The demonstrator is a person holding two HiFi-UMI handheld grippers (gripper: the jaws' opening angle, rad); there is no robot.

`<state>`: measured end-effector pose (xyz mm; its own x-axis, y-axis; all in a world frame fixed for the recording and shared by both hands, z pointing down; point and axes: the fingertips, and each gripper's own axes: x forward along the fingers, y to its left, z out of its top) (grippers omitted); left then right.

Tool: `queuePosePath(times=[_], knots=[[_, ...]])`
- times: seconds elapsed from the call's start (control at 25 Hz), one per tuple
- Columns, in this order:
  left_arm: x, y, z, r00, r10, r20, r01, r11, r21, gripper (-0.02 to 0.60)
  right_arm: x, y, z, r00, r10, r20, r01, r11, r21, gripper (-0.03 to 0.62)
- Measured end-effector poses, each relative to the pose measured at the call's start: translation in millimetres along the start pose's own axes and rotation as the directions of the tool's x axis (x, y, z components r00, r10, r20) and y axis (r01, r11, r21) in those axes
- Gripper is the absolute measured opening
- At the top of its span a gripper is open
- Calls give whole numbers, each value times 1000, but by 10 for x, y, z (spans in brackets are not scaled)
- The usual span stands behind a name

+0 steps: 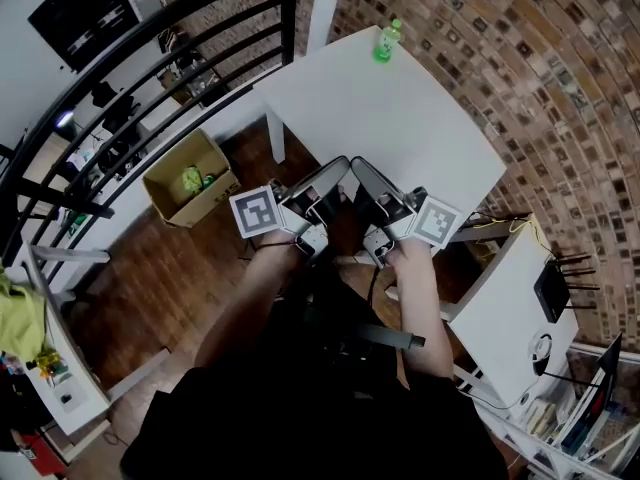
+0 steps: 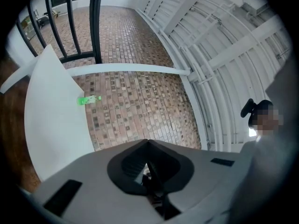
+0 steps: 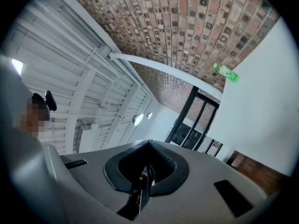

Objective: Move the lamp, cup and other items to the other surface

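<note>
Close to the person's body, the left gripper [image 1: 338,168] and right gripper [image 1: 362,168], both smooth grey plastic, have their jaws pressed together on nothing, tips close together. Beyond them a plain white rectangular table [image 1: 400,118] lies mostly bare. A small green bottle [image 1: 386,40], its label too small to read, stands near the far edge, by the brick wall [image 1: 520,58].

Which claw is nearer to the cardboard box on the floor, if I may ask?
Left. In the head view the left claw is just right of the cardboard box; the right claw lies beyond it.
</note>
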<state>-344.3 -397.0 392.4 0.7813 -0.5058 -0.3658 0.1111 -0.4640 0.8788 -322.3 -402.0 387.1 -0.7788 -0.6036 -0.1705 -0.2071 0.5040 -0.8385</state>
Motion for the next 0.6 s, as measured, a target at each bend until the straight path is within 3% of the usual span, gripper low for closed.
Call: queuePosePath(times=[0.6], knots=[[813, 755, 1054, 997, 65, 39, -68, 996, 66, 6, 862, -858, 954, 996, 74, -40, -72, 996, 57, 23]])
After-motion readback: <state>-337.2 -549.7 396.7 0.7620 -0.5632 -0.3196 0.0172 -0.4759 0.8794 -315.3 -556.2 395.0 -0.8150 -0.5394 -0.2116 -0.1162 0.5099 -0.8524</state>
